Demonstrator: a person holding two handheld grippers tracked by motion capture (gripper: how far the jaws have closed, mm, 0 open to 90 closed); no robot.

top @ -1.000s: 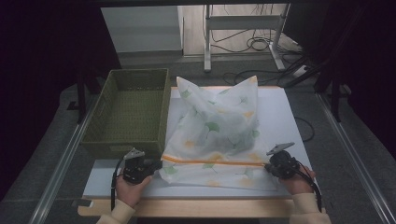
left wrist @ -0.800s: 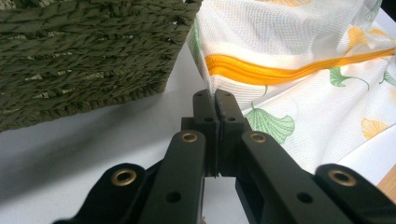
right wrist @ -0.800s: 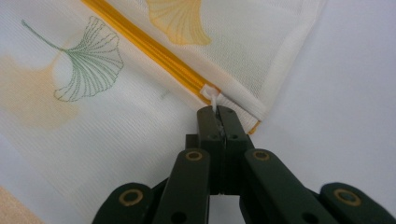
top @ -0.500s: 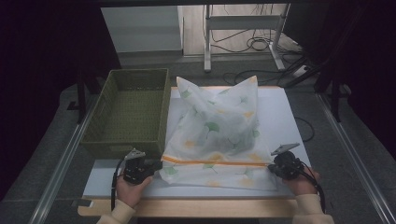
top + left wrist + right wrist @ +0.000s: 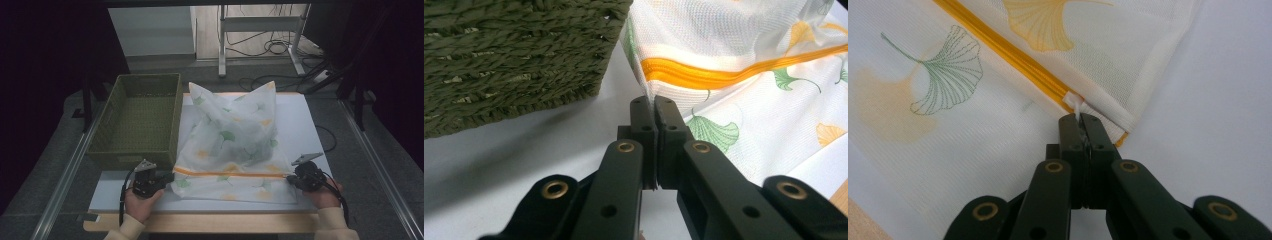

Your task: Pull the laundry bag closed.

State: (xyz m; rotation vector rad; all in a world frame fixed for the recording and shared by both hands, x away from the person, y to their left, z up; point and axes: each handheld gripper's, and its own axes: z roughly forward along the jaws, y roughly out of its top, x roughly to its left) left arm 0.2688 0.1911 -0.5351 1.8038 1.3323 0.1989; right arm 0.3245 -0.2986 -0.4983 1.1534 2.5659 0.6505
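Note:
A white mesh bag (image 5: 230,140) printed with green and yellow leaves lies on the white board, bulging at the back. An orange zipper (image 5: 230,174) runs across its near part. My left gripper (image 5: 170,176) is shut on the bag's left edge just below the zipper's end; in the left gripper view the jaws (image 5: 654,102) pinch the mesh under the zipper (image 5: 724,75). My right gripper (image 5: 290,177) is shut at the bag's right corner. In the right gripper view its tips (image 5: 1080,119) clamp a small white tab at the end of the zipper (image 5: 1013,55).
A green woven basket (image 5: 132,155) stands to the left of the bag, its near corner (image 5: 514,55) close to my left gripper. The white board (image 5: 300,120) shows bare to the right of the bag. Metal rails run along both sides of the table.
The right gripper has edged slightly to the right. The left gripper and the bag look the same.

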